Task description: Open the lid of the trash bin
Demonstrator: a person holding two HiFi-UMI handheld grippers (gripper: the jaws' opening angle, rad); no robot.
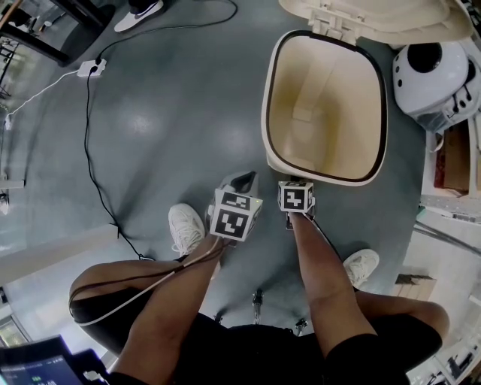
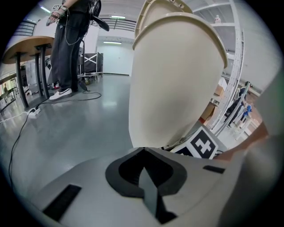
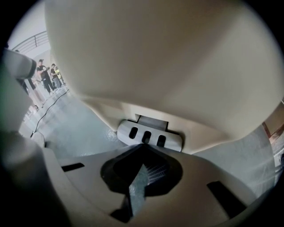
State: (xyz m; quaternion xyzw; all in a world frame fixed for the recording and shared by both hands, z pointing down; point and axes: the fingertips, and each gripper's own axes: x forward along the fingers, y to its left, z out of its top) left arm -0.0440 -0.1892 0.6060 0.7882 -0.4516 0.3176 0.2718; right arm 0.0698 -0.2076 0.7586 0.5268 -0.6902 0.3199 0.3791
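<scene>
Beige bin [image 1: 353, 90] w/ lid [image 1: 391, 22] half off-frame

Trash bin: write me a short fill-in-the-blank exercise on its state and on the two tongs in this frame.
1. The lid of the trash bin is ___.
2. The right tongs point at the grey ___ at the bin's foot.
3. The jaws of the left tongs are ___, with nothing between them.
Missing words: open; pedal; shut.
</scene>
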